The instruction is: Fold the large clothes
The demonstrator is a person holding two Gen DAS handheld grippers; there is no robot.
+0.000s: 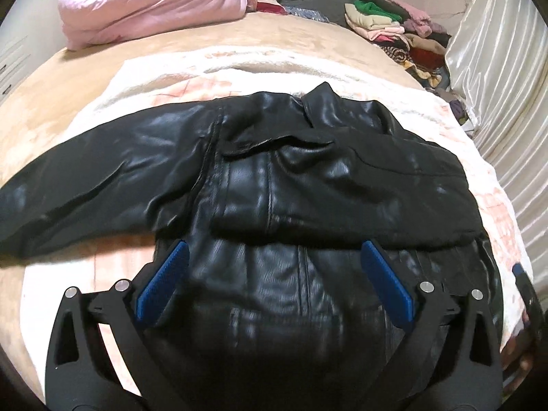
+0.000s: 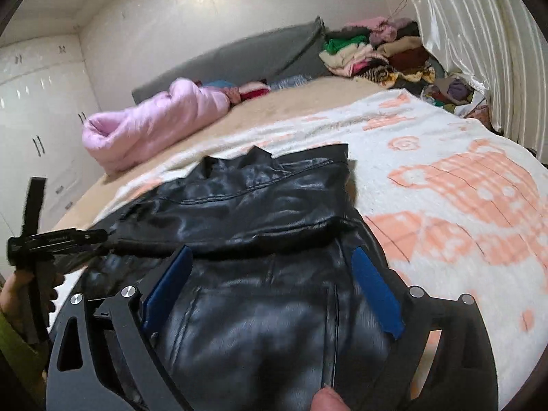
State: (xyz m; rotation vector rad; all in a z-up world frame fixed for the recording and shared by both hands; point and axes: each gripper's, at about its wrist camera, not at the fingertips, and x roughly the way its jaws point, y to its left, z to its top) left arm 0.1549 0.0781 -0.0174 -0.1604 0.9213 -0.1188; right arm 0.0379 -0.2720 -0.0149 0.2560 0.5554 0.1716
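A black leather jacket (image 1: 274, 178) lies on a white and peach blanket (image 1: 144, 78) on the bed. Its right sleeve is folded across the chest; its left sleeve (image 1: 75, 185) stretches out to the left. My left gripper (image 1: 274, 250) is open above the jacket's lower body, blue pads (image 1: 161, 284) wide apart. My right gripper (image 2: 270, 257) is open over the jacket (image 2: 260, 205) near its right side, below the folded sleeve. The left gripper also shows at the left edge of the right wrist view (image 2: 51, 239).
A rolled pink quilt (image 1: 150, 3) lies at the far left of the bed. A pile of mixed clothes (image 1: 397, 27) sits at the far right corner by a white curtain (image 1: 496, 68). A grey headboard (image 2: 239, 58) and white wardrobes (image 2: 37, 116) stand behind.
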